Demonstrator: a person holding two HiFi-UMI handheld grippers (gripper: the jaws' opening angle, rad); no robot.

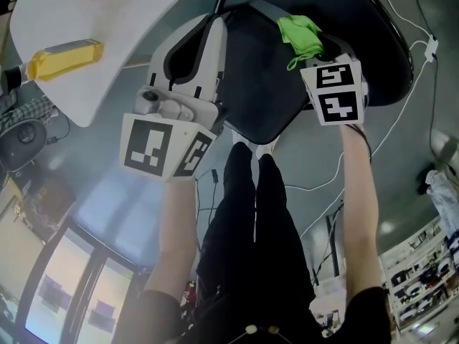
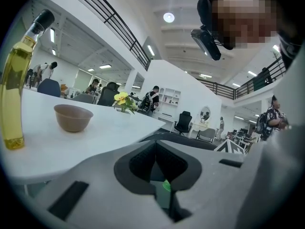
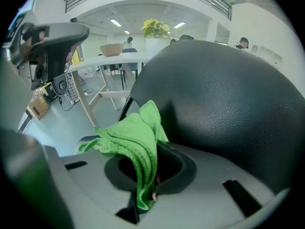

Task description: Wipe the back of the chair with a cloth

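Two gripper views alone show flowers (image 2: pixel 121 99), right hand-held gripper (image 3: pixel 145 185) clamping cloth (image 3: pixel 136 140), left hand-held gripper (image 2: pixel 159 175) closed

I am in a large open-plan office. In my left gripper view a long white table (image 2: pixel 95 137) runs off toward nine o'clock, people (image 2: pixel 153 97) sit at desks near the middle, and a black swivel chair (image 2: pixel 183 120) stands at three o'clock before white shelves (image 2: pixel 169 99). A railed mezzanine (image 2: pixel 105 13) crosses at eleven o'clock beside a round ceiling light (image 2: pixel 168 17). In the head view, white cables (image 1: pixel 401 113) trail over the grey floor at three o'clock.
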